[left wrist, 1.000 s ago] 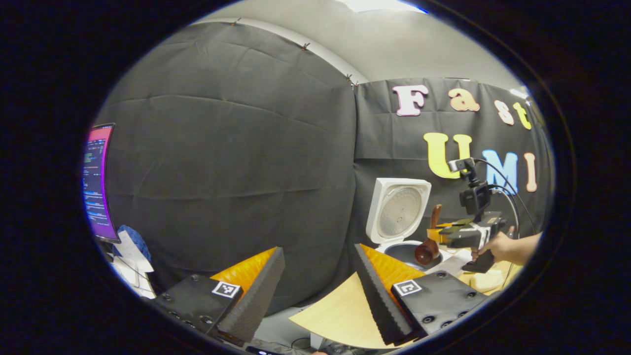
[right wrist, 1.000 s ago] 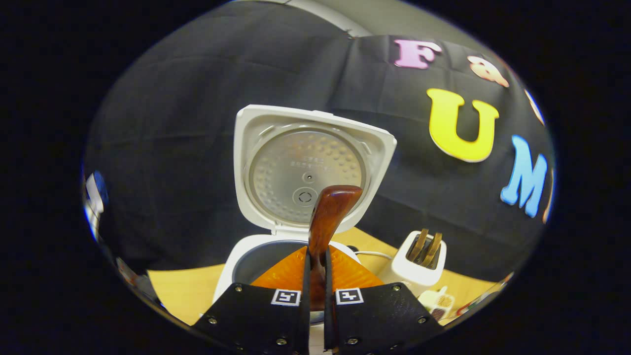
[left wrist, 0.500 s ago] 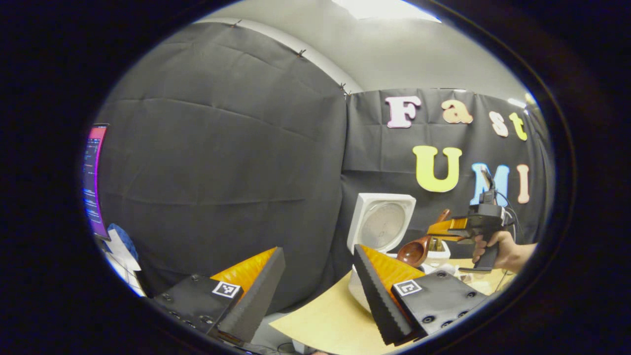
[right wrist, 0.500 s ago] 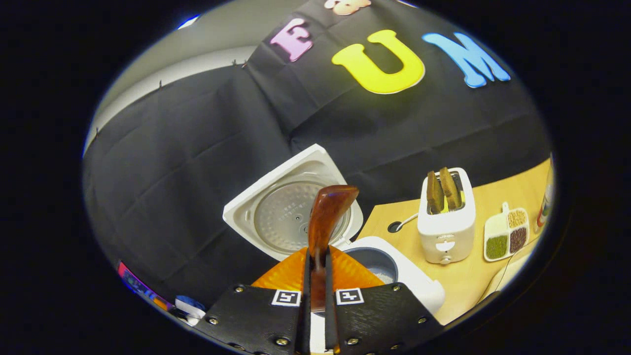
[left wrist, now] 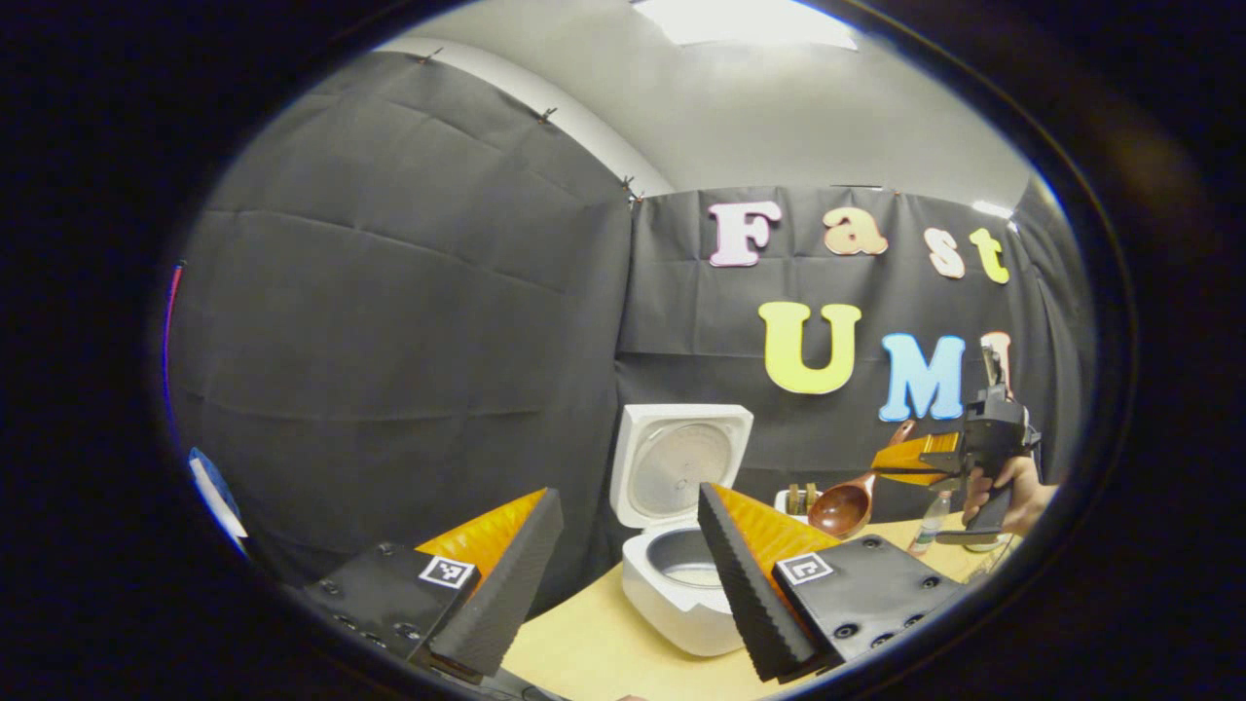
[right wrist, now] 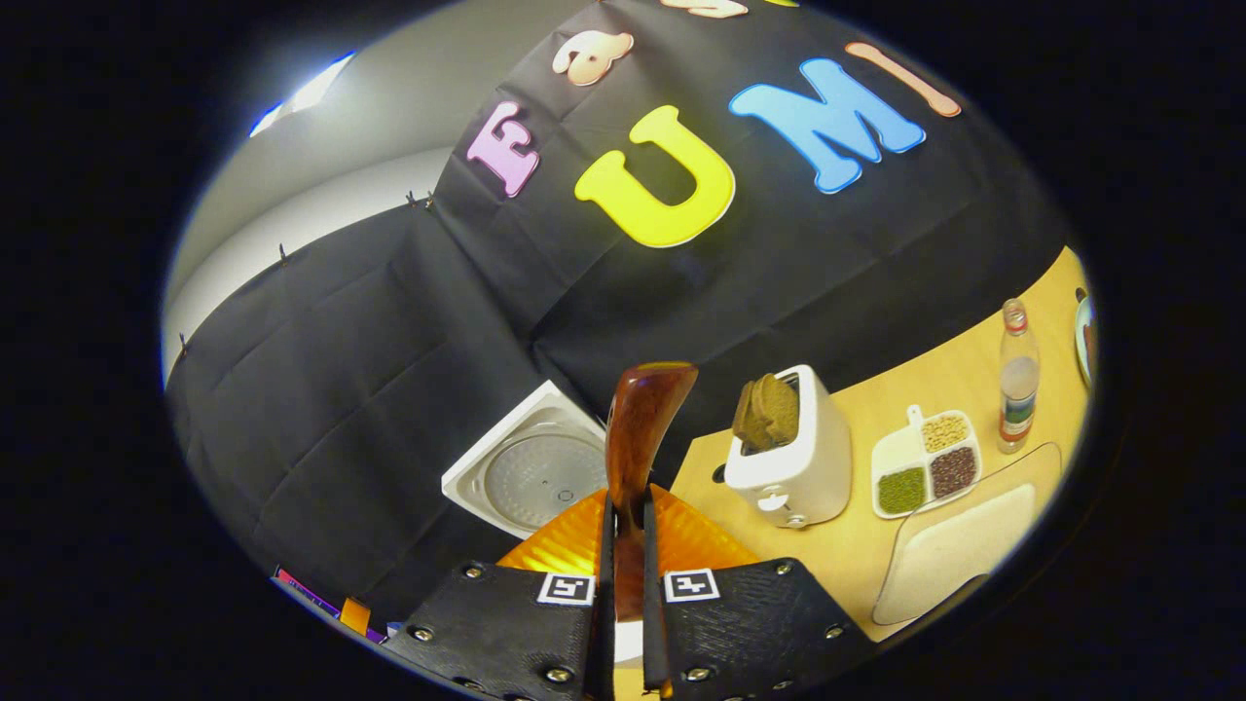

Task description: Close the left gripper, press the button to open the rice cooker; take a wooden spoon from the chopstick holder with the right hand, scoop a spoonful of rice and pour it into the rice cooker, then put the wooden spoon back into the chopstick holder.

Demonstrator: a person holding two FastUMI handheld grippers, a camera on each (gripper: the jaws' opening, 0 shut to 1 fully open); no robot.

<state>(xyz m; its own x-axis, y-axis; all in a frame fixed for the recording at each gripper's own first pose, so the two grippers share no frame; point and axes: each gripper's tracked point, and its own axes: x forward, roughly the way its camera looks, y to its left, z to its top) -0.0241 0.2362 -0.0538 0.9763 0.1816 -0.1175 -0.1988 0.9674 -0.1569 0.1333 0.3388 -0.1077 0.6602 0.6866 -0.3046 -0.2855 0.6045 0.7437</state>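
Observation:
The white rice cooker (left wrist: 681, 594) stands on the wooden table with its lid (left wrist: 681, 465) up and its grey pot showing. My left gripper (left wrist: 633, 570) hangs open and empty in front of it. In the left gripper view, a hand (left wrist: 1007, 492) holds my right gripper (left wrist: 881, 465) to the right of the cooker, above the table. It is shut on the brown wooden spoon (left wrist: 843, 506), whose bowl hangs lower left. In the right gripper view, my right gripper (right wrist: 623, 545) clamps the spoon's handle (right wrist: 638, 433), which points up. The cooker's lid (right wrist: 533, 474) lies to its left.
A white toaster (right wrist: 790, 458) with bread slices stands right of the cooker. Beside it lie a divided dish (right wrist: 923, 464) of beans, a small bottle (right wrist: 1015, 385) and a pale board (right wrist: 959, 550), all on the table (right wrist: 973, 380). The black cloth wall closes the back.
My right gripper has carried the spoon rightward away from the cooker and its view has rolled. The left gripper's view has swung right, bringing the cooker toward the middle.

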